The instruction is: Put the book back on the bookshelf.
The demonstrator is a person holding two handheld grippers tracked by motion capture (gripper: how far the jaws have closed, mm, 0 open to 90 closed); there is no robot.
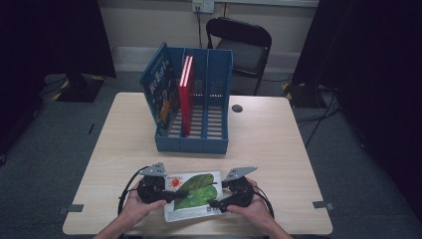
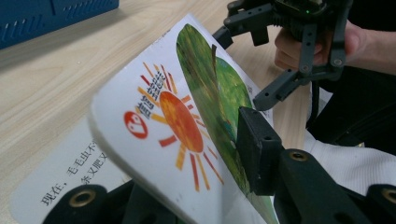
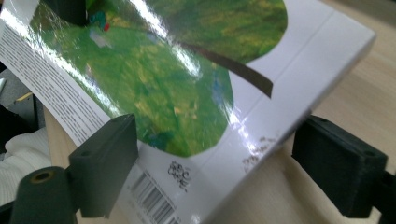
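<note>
Two grippers meet at one picture book (image 1: 195,195) near the front edge of the bench (image 1: 268,139), each held in one of the person's hands. The book has a white cover with a large green leaf shape and an orange sun. In the high view it sits between the left gripper (image 1: 171,195) and the right gripper (image 1: 215,202), in front of the blue file rack (image 1: 195,110).

In the left gripper view the book's sun corner is raised off the bench, tilted, with a printed white page or sheet lying flat beneath it. One black jaw presses on the green part of the cover from above, and the other lies under the lifted edge, so the left gripper (image 2: 205,186) is clenched on the book. The right gripper (image 2: 261,65) shows farther off, its jaw tip at the book's far edge.

In the right gripper view the barcode corner of the book lies between the two black jaws of the right gripper (image 3: 215,172). The left pad overlaps the cover's edge, while the right pad stands clear of the book with bare bench between, so these jaws are released.

The rack stands at the middle of the bench, holding a blue book (image 1: 160,89) leaning in its left compartment and a red book (image 1: 186,94) upright beside it. A black chair (image 1: 241,47) stands beyond the bench.
</note>
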